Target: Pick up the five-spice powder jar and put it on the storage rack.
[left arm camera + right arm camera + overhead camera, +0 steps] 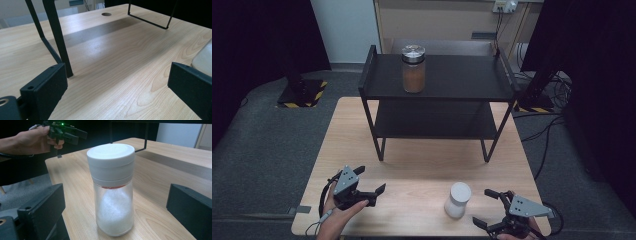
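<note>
A two-tier rack (439, 92) was set at the far half of the tabletop (422, 170), and a lidded jar (413, 69) was placed on its upper shelf, towards the left. A shaker bottle (458, 200) was stood upright on the tabletop near the front edge, right of centre and well apart from the rack. The left hand-held gripper (373, 182) was held at the front left, and the right hand-held gripper (486, 206) just right of the bottle, with the bottle seen between its jaws but untouched.
</note>
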Demonstrator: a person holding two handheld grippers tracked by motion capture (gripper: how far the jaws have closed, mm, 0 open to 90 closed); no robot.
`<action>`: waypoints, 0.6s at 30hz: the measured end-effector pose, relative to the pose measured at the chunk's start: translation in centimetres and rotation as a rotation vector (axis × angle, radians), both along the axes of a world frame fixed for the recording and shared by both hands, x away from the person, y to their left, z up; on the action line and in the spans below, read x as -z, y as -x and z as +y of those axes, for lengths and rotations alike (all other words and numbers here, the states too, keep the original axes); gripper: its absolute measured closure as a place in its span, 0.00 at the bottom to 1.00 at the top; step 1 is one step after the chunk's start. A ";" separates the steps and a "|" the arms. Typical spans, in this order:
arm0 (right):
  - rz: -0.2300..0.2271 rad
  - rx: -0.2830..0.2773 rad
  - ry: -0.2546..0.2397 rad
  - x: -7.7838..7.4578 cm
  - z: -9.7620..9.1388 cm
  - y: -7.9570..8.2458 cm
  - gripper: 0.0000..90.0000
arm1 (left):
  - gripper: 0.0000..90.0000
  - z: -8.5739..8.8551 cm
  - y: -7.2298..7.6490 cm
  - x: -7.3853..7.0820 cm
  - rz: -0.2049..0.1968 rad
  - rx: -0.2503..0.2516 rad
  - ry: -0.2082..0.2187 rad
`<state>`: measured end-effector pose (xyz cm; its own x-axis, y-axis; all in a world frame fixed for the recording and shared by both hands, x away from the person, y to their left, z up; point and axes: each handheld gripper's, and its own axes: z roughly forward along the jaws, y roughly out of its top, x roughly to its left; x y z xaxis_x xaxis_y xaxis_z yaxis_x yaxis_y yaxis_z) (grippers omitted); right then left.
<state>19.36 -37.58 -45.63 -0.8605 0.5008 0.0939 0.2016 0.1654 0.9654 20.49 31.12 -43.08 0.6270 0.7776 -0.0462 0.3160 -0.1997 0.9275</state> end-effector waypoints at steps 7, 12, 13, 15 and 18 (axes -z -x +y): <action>-0.004 0.013 -0.004 -0.1 0.2 0.3 0.03 | 0.01 0.2 0.1 -0.1 -0.002 -0.013 -0.004; 0.005 0.010 0.001 0.2 0.4 0.1 0.03 | 0.01 0.4 0.1 -0.2 -0.002 -0.015 -0.016; 0.007 0.011 0.002 0.2 0.4 0.1 0.03 | 0.01 0.4 0.1 -0.1 0.000 -0.015 -0.016; 0.009 0.015 0.002 0.2 0.4 0.1 0.03 | 0.01 0.4 0.1 -0.1 0.003 -0.015 -0.024; 0.008 0.019 -0.009 0.1 0.2 0.2 0.03 | 0.01 0.3 0.1 -0.2 0.002 -0.013 -0.032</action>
<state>19.13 -37.40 -45.78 -0.8500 0.5161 0.1052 0.2123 0.1530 0.9651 20.34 31.47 -42.92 0.6169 0.7868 -0.0223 0.3202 -0.2250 0.9202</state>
